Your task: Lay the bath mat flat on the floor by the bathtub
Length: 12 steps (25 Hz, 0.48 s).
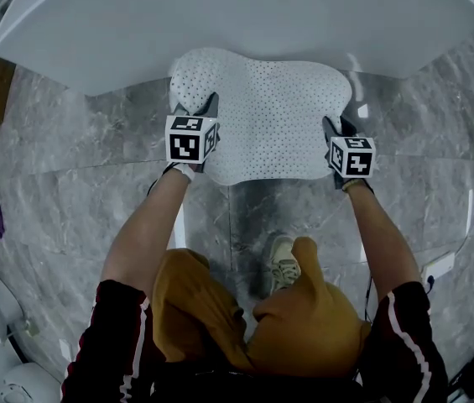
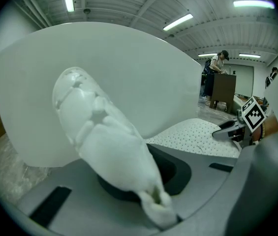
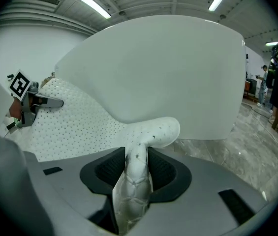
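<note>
Mat position is what matters here, so start from the biggest shapes. A white tub (image 1: pixel 245 15) fills the top of the head view, its curved side running from your left to your right. Grey marble floor (image 1: pixel 77 158) covers everything below it.

The white dotted mat (image 1: pixel 270 116) lies on that floor just beside the tub. Its long axis runs left to right, parallel to the tub's side, and its far edge meets the tub's outline. Most of it looks flat. Both ends nearest you are still raised off the floor.

You are crouched over it with one arm at each end, so the mat stretches between your hands and away from you toward the tub.

Your left hand-held gripper (image 1: pixel 196 107) is pinching the mat's left end, and the bunched corner rises in a thick fold out of its jaws. It sits slightly closer to the tub than the other.

Your right hand-held gripper (image 1: pixel 337 127) has its jaws spread. The right edge still stands between them, curling upward, apparently unclamped.

Judging from this, the left corner is what remains to be lowered and released, and each gripper would back straight out toward you.
</note>
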Each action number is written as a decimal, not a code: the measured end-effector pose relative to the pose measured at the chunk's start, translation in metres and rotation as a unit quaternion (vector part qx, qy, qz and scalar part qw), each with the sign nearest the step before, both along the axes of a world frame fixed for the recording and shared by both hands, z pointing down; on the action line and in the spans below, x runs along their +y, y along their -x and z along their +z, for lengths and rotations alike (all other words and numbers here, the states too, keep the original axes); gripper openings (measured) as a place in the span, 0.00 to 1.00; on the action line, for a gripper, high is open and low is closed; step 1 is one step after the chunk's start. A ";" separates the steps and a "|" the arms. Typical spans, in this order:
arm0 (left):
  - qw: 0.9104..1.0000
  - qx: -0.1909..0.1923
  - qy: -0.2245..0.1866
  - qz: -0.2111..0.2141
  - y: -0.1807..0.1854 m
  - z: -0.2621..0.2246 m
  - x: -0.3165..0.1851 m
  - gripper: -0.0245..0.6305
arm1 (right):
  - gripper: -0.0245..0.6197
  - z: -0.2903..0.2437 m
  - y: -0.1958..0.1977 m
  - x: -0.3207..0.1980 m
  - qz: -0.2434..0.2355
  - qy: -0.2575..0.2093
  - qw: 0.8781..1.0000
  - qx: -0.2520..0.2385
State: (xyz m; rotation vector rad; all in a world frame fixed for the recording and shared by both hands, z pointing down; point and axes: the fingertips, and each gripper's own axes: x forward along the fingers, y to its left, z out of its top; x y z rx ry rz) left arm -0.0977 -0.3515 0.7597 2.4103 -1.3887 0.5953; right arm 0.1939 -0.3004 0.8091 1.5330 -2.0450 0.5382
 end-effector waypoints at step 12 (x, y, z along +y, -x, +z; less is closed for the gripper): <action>1.000 -0.024 0.006 -0.012 0.007 0.015 0.001 0.09 | 0.26 -0.023 0.006 0.015 0.002 -0.033 0.999 -0.027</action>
